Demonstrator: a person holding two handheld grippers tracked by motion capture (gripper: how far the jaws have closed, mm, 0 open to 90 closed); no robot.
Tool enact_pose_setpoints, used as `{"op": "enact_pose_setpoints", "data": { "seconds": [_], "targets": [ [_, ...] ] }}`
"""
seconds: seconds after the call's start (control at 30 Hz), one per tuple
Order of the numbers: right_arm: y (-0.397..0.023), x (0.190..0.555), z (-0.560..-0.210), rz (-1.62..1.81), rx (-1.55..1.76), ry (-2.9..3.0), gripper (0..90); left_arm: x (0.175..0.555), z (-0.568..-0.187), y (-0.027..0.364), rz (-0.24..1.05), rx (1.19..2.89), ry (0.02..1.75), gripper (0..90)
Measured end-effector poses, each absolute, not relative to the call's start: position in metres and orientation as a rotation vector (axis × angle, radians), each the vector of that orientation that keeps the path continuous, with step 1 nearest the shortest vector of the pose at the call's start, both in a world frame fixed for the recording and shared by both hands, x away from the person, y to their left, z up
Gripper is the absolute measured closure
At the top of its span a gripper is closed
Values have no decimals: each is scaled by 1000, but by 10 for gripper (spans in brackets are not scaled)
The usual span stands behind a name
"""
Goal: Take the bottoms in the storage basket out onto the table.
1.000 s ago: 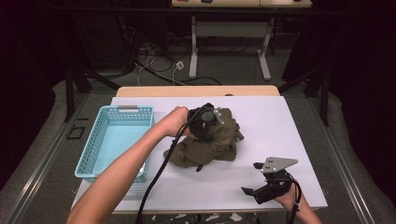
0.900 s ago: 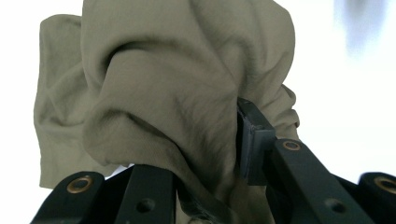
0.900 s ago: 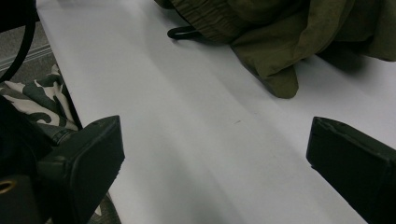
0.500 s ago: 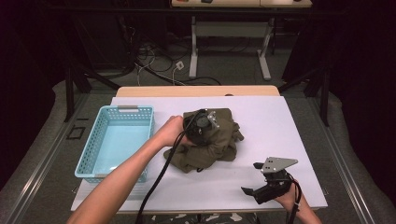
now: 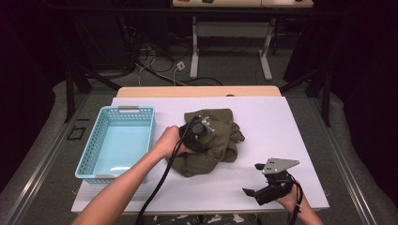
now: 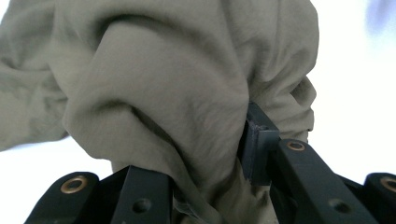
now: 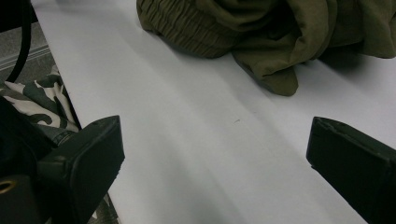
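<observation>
An olive-green crumpled garment (image 5: 224, 137) lies in the middle of the white table (image 5: 281, 122). My left gripper (image 5: 201, 134) presses down into its left part, and in the left gripper view the gripper (image 6: 205, 156) is shut on a thick fold of the garment (image 6: 163, 84), with one pad (image 6: 256, 144) showing against the cloth. My right gripper (image 5: 252, 179) rests near the table's front right edge, open, with bare table between its jaws (image 7: 215, 154). The garment's ribbed hem (image 7: 187, 25) lies ahead of it, apart from it.
A light blue plastic basket (image 5: 94, 150) stands at the table's left side, with nothing in it. The left gripper's black cable (image 5: 159, 187) trails to the front edge. Table legs and cables stand on the floor beyond the far edge.
My left gripper has sunk and come a little toward the person, pressing the garment lower and more bunched. The right gripper has stayed where it was.
</observation>
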State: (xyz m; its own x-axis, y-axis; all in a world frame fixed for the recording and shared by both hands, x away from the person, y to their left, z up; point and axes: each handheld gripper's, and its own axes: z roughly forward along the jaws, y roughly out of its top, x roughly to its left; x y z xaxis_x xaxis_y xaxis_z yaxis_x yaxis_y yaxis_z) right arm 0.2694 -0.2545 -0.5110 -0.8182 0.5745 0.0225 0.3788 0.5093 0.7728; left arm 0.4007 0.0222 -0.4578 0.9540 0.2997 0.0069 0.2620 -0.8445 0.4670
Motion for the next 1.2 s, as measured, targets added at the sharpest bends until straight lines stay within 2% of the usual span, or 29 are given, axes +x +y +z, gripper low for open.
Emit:
{"op": "enact_pose_setpoints", "data": {
  "seconds": [0.57, 0.8, 0.9, 1.2],
  "targets": [
    [-254, 268, -511, 1208, 802, 2511, 40, 386, -478, 24, 92, 2534, 488, 694],
    [-250, 267, -510, 1204, 790, 2519, 40, 381, -489, 23, 93, 2497, 526, 670],
    [-251, 268, -510, 1199, 796, 2519, 40, 381, -491, 25, 99, 2479, 542, 637],
    [-252, 268, -510, 1196, 796, 2516, 40, 378, -492, 30, 141, 2448, 603, 465]
  ]
}}
